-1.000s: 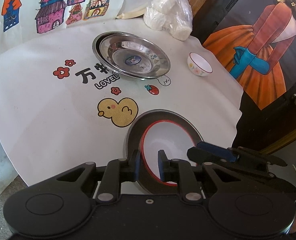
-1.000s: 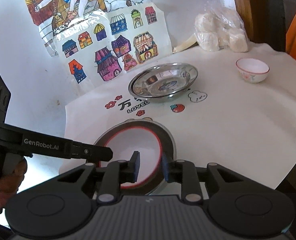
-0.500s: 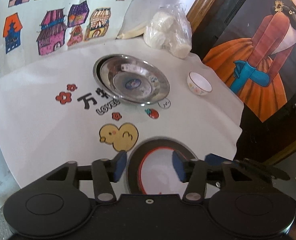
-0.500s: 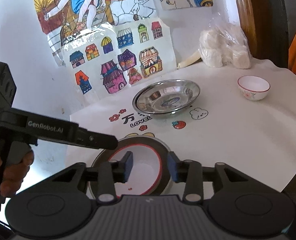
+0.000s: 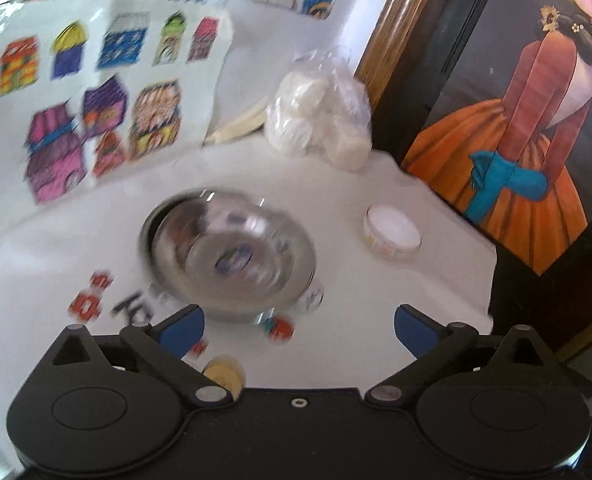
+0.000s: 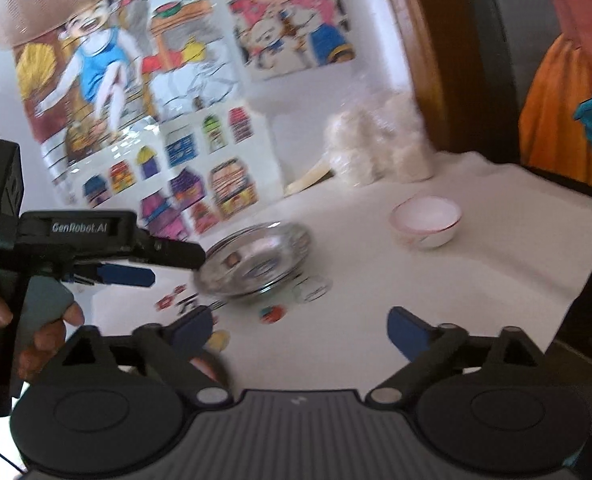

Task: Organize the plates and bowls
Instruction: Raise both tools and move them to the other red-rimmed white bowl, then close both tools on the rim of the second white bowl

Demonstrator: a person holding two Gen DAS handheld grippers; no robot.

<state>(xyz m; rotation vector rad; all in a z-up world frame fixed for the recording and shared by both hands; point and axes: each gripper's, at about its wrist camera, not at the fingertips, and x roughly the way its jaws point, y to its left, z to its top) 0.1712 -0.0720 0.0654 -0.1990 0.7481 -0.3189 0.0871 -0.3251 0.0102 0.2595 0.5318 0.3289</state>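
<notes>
Stacked steel plates (image 5: 228, 256) lie mid-table, blurred by motion, and show again as steel plates (image 6: 256, 260) in the right wrist view. To their right stands a small white bowl (image 5: 394, 232) with a red rim, the same small bowl (image 6: 426, 220) as in the right wrist view. My left gripper (image 5: 299, 330) hovers short of the steel plates, its jaws opening wide with nothing between them. My right gripper (image 6: 299, 330) is also opening, with only tablecloth between its pads. The left gripper (image 6: 152, 268) appears side-on at the left, held by a hand (image 6: 48, 332).
A plastic bag of white buns (image 5: 320, 128) sits at the back by a wooden frame. A painting (image 5: 516, 140) leans past the table's right edge. Drawings of houses (image 5: 96, 120) hang on the wall behind. The white tablecloth (image 6: 456, 288) ends at the right.
Both grippers went from nearly shut around the rim of a red-rimmed white plate in a dark dish to wide open. Both pulled back and up, and that plate has dropped out of view.
</notes>
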